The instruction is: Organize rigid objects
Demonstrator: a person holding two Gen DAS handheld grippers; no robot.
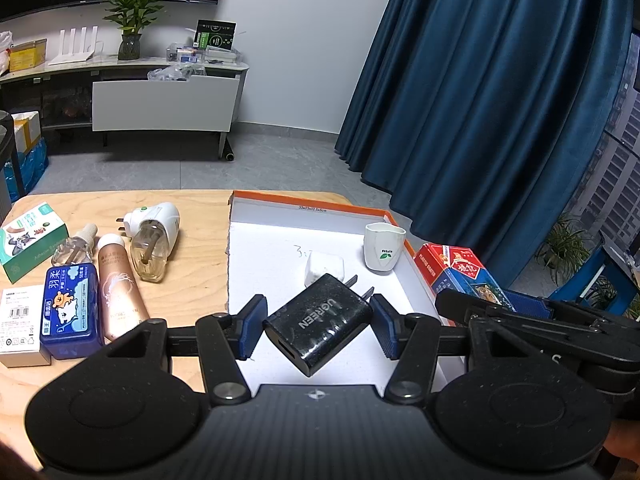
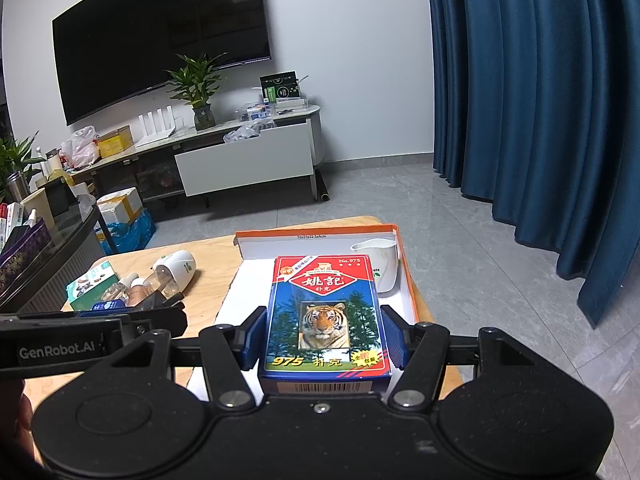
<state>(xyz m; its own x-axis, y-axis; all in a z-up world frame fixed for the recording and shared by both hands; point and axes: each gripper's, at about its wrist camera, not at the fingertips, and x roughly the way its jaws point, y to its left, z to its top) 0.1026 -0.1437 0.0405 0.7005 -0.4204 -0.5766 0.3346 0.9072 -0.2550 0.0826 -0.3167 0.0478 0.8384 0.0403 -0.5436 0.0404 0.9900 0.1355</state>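
My left gripper [image 1: 318, 326] is shut on a black charger [image 1: 318, 326], held slantwise by its corners above the white floor of an orange-rimmed box [image 1: 280, 240]. A white charger [image 1: 323, 267] and a white cup [image 1: 383, 249] sit inside that box. My right gripper [image 2: 325, 339] is shut on a playing-card box with a tiger picture [image 2: 325, 316], held over the same orange-rimmed box [image 2: 256, 246], near the white cup [image 2: 383, 266]. The card box [image 1: 460, 270] and the right gripper also show at the right edge of the left wrist view.
On the wooden table [image 1: 200, 248] left of the box lie a white plug-in vaporiser [image 1: 154, 236], a clear bottle [image 1: 76, 248], a pink tube [image 1: 120, 288], a blue tin [image 1: 71, 316], a green carton [image 1: 30, 242] and a white carton [image 1: 20, 324]. Blue curtains [image 1: 500, 100] hang at the right.
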